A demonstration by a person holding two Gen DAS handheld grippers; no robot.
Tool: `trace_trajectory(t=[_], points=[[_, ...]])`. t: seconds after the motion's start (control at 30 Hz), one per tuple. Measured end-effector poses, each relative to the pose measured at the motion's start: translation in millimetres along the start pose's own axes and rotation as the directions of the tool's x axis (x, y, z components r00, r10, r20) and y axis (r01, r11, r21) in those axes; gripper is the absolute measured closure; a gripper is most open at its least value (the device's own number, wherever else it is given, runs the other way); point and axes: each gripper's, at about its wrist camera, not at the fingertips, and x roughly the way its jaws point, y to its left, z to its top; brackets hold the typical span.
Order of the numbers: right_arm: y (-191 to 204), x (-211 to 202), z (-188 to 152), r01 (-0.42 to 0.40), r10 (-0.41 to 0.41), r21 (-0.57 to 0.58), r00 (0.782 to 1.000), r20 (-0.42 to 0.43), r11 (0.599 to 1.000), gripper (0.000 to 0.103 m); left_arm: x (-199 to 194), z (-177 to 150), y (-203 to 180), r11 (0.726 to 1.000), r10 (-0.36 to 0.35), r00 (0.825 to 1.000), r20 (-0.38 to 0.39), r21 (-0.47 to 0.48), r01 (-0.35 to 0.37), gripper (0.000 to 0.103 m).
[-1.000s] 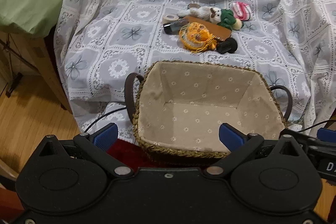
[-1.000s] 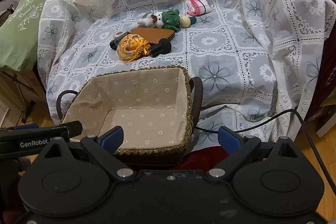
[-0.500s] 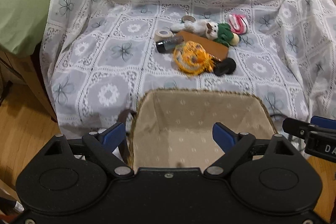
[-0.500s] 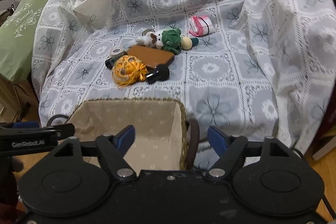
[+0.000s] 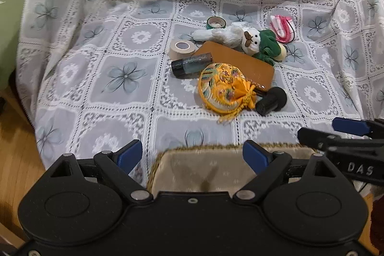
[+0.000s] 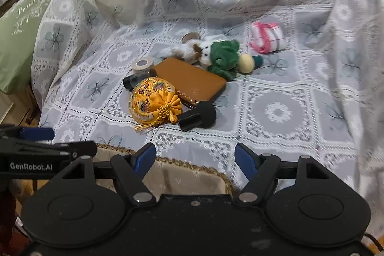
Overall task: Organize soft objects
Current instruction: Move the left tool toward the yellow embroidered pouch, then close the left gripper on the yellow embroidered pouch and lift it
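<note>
Lace cloth (image 5: pixel 124 73) fills view; basket (image 5: pixel 216 167) mostly hidden behind both spread, empty tongs (image 5: pixel 193 156) (image 6: pixel 195 160).

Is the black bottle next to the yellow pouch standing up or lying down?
Lying down. The black bottle rests on its side on the lace cover, its wide end pointing right, beside the yellow pouch.

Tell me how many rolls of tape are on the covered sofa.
2: a beige roll beside the dark bottle, and a green-edged roll behind the plush dog. Others could be hidden under the pile.
</note>
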Motion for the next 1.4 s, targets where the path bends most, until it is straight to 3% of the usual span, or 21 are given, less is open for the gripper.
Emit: trace_trajectory(t=[0.33,0.83,1.13,1.4], points=[[-7.5,55.3,23.6,-0.033,0.034,0.004,0.995,-0.091,0.999,0.026,37.1,25.9,2.8,1.000,-0.019,0.999,-0.030,-0.009,0.019,0.015],[-0.2,101.9,39.3,-0.013,0.004,-0.098,0.996,-0.090,0.995,0.027,77.5,56.7,-0.1,0.993,-0.114,0.993,-0.033,-0.022,0.114,0.009],[-0.8,116.9,34.5,-0.022,0.011,-0.129,0.996,-0.086,0.991,0.044,90.7,65.1,-7.4,0.992,-0.124,0.991,-0.042,0.002,0.125,0.008],[-13.5,106.1,33.8,-0.007,-0.001,-0.095,0.996,-0.086,0.995,0.045,94.5,66.1,-14.8,0.992,-0.130,0.991,-0.032,0.006,0.130,0.006]])
